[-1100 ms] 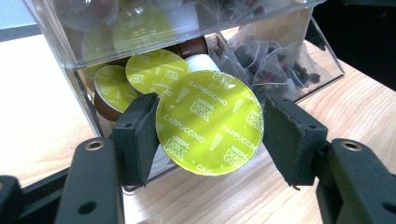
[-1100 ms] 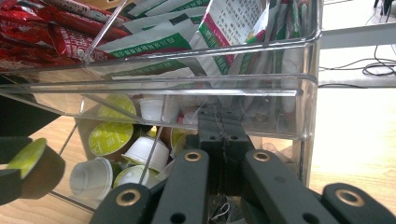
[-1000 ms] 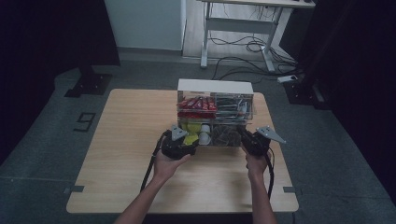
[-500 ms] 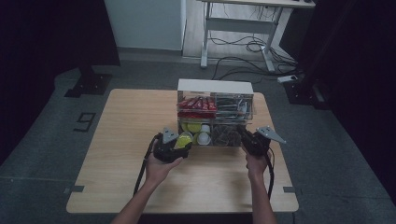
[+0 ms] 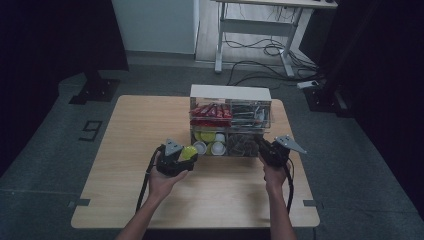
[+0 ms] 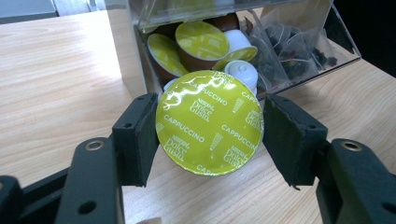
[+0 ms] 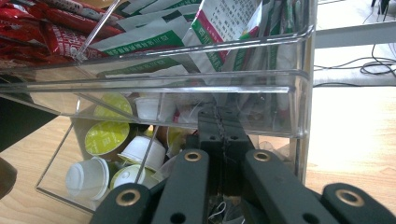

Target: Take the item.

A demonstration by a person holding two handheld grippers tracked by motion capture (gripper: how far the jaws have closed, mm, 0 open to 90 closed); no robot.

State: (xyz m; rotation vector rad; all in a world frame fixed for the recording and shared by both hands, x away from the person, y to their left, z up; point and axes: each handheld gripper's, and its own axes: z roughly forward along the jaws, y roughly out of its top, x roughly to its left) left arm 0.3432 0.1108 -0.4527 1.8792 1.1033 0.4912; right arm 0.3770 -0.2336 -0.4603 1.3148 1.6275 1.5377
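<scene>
Capsule extraction is in hand: the left gripper [image 6: 210,135] is gripping a yellow-green cappuccino capsule [image 6: 209,122] by its rim, pads pressing on both sides and the foil lid facing the camera, just in front of the clear organiser [image 5: 231,121], over bare table [image 5: 140,125]. In the high view the left gripper [image 5: 176,156] is sitting near and left of the organiser's lower left bin, with the capsule [image 5: 188,152] showing yellow at its tip. The right gripper [image 7: 223,122] is resting with its jaws pressed together and nothing between them, tips right at the clear front wall of the lower right bin, apparently steadying the organiser [image 7: 187,79]; whether they are touching the wall cannot be told. The remaining capsules [image 6: 201,43] are lying in the open lower left bin, with tea bags [image 6: 285,42] to their right. By judgement, the next move calls for carrying the capsule away from the bin mouth and setting it down without crushing the foil. Open room is lying to the left and on the near side of the table; the organiser's front lip is standing close ahead, so any lift should be clearing it before turning.
</scene>
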